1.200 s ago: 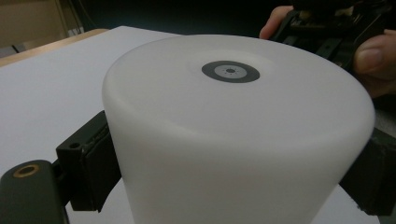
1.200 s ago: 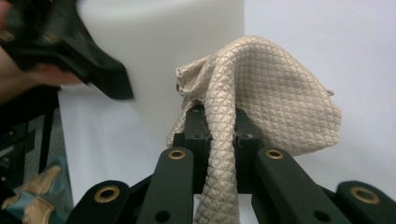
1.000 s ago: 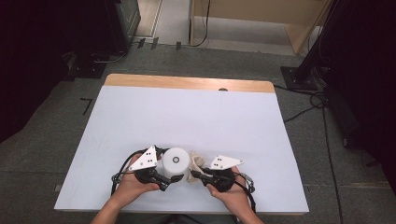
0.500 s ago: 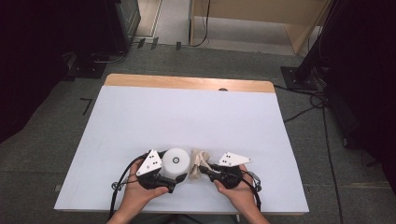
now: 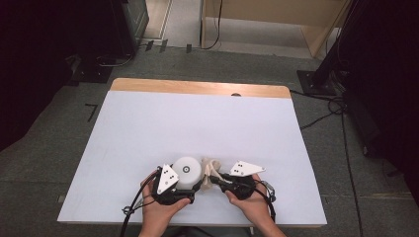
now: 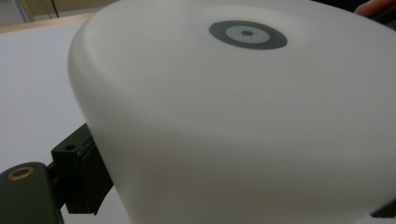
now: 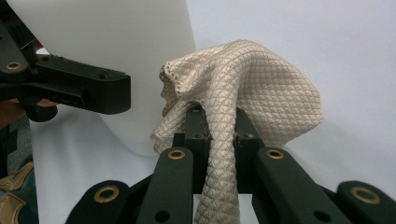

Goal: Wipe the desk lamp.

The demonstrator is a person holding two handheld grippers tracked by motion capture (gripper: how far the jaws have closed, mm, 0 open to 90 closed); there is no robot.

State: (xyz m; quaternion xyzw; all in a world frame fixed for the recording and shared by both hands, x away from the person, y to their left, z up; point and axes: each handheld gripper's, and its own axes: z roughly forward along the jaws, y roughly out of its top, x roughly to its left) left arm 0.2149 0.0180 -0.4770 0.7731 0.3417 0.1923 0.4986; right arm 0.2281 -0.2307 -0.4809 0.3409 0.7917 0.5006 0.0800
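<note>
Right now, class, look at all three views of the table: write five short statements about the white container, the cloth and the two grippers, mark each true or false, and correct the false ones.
1. The right gripper is shut on the beige quilted cloth. True.
2. The white container stands at the table's far wooden edge. False: it is near the person's side, between the two grippers.
3. The left gripper has its jaws on either side of the white container. True.
4. The cloth lies flat, spread over the table. False: it is bunched and lifted in the jaws.
5. The cloth is dark blue. False: it is beige.
</note>
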